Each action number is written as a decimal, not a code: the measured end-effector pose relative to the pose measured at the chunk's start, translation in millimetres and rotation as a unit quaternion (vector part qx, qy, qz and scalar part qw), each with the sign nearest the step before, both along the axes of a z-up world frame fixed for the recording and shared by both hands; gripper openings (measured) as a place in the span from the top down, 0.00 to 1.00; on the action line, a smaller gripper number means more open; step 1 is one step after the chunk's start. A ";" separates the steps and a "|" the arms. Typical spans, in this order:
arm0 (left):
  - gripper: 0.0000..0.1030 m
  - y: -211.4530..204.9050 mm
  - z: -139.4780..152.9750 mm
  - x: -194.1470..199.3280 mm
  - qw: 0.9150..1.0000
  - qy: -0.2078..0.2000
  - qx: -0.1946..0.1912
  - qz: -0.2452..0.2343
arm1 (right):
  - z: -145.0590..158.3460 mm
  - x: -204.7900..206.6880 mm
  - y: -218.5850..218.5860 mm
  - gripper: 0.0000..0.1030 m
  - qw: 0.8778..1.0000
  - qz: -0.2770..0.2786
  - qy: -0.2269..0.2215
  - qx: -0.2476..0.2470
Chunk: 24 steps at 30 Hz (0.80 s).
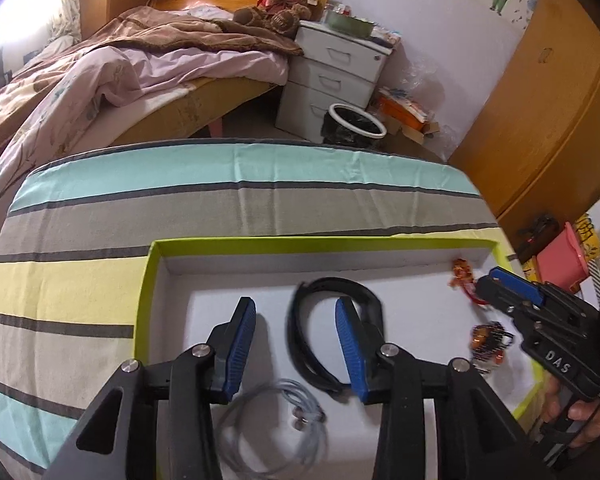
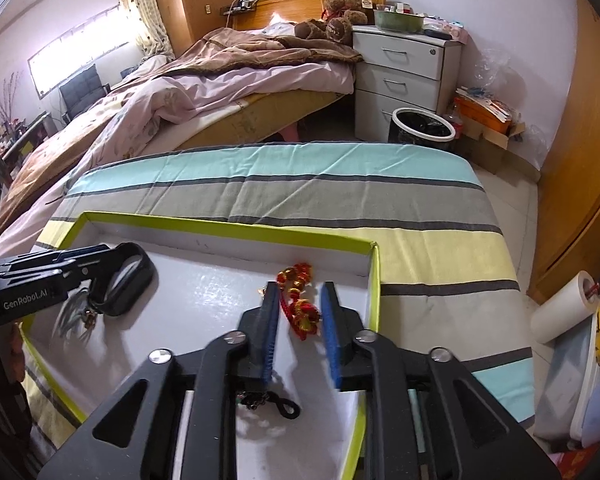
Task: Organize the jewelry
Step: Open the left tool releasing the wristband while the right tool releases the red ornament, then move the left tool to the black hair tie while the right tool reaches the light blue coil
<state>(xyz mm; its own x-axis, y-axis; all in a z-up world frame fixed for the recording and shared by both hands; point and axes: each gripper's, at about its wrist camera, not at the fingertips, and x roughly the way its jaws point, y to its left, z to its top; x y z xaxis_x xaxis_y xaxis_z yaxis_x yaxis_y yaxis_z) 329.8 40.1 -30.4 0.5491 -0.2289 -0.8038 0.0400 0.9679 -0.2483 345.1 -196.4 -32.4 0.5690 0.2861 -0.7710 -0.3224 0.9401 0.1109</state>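
A: Left wrist view?
B: Left gripper (image 1: 296, 344) pitched down over tray (image 1: 144, 300), fingers apart, black band (image 1: 300, 344) between, unclamped.
A: Right wrist view?
B: Right gripper (image 2: 300, 320) pitched down, fingers apart astride red-gold charm (image 2: 300, 304), unclamped.

Left gripper (image 1: 296, 344): black angular frame, blue ribbed pads, four silver screw heads across the linkages. Right gripper (image 2: 300, 328) matches it, white "DAS" on its side. At nine o'clock in the right view, white "GenRobot.AI" lettering on the left gripper's body.
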 end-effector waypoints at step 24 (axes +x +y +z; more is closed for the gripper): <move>0.59 -12.4 45.4 -133.4 0.997 -0.056 0.048 0.016 | 44.1 -111.2 -15.8 0.59 0.997 0.013 -0.065 0.043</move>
